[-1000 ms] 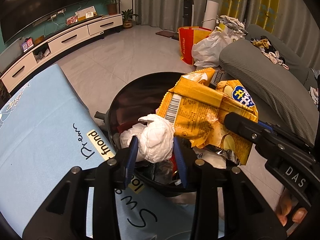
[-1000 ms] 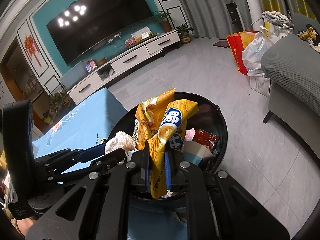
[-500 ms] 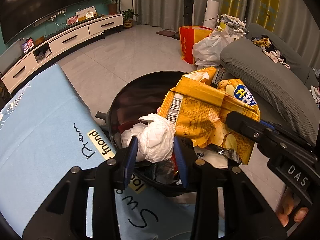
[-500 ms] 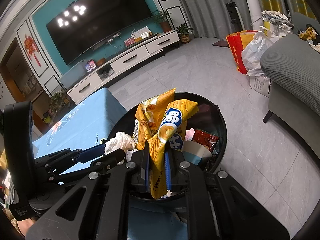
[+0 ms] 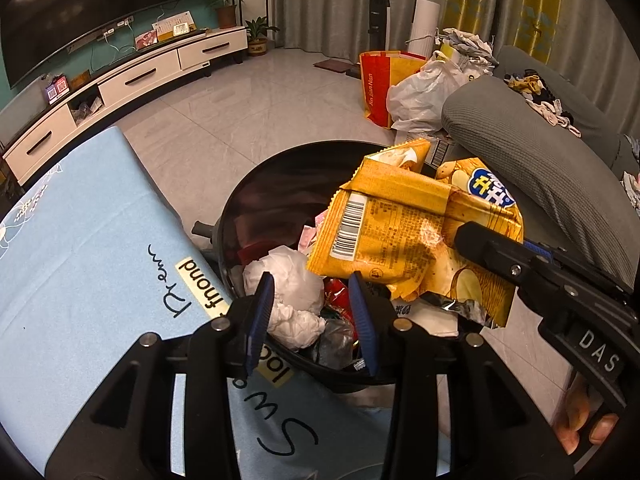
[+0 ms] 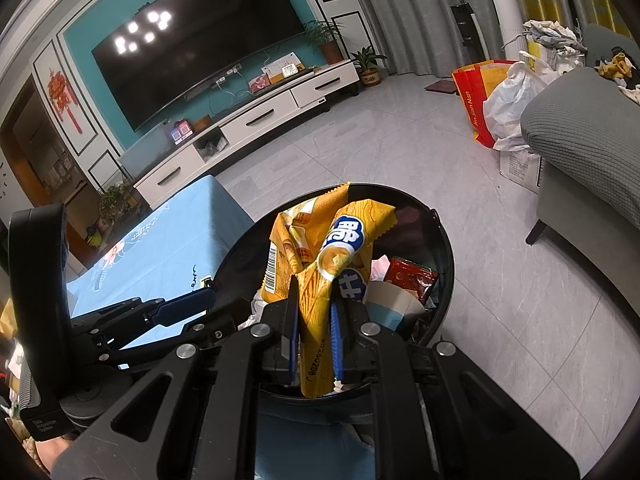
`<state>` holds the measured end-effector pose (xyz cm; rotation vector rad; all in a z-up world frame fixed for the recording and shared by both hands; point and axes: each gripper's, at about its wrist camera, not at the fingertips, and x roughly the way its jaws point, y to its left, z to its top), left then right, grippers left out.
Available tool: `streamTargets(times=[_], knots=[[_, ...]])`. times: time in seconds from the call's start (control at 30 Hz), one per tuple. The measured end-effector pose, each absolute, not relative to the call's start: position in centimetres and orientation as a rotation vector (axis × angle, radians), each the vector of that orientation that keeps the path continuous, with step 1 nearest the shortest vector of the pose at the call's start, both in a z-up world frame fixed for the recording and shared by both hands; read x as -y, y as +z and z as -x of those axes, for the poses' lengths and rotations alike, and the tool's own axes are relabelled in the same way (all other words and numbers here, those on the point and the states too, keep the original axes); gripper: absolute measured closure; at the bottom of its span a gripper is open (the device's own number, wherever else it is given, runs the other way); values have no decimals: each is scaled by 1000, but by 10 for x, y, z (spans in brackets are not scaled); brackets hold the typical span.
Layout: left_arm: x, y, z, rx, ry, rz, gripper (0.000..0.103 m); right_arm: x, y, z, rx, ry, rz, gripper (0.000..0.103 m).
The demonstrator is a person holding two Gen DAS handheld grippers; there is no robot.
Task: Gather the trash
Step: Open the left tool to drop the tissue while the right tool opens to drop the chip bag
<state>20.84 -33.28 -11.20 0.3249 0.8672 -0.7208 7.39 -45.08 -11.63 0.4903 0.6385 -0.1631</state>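
A round black trash bin [image 5: 248,184] [image 6: 444,240] stands on the floor beside the blue table and holds several pieces of rubbish. My left gripper [image 5: 310,312] is open over the bin's near rim. A crumpled white tissue [image 5: 288,280] lies in the bin below and between its fingers, no longer gripped. My right gripper [image 6: 314,336] is shut on a yellow chip bag [image 6: 332,256] [image 5: 404,232] and holds it over the bin. The right gripper also shows in the left wrist view [image 5: 500,260], and the left gripper in the right wrist view [image 6: 188,304].
A blue tablecloth [image 5: 80,248] with black writing covers the table at left. A grey sofa [image 5: 540,160] stands at right, with a red-yellow bag [image 5: 380,80] and a white plastic bag [image 5: 420,96] beside it. A white TV cabinet [image 6: 260,116] runs along the far wall.
My left gripper has opened and the white tissue has dropped from between its fingers into the bin. My right gripper still holds the chip bag in the same place.
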Motion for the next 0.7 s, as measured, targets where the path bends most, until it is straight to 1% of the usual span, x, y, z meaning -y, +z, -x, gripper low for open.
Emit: streamTargets(times=[0.07, 0.13, 0.7], knots=[[333, -112, -208, -868, -721, -324, 59, 451, -117, -73, -640, -164, -492, 89], [333, -112, -209, -869, -721, -323, 58, 451, -118, -72, -642, -164, -493, 89], [336, -113, -208, -869, -717, -324, 55, 451, -118, -71, -642, -165, -500, 89]])
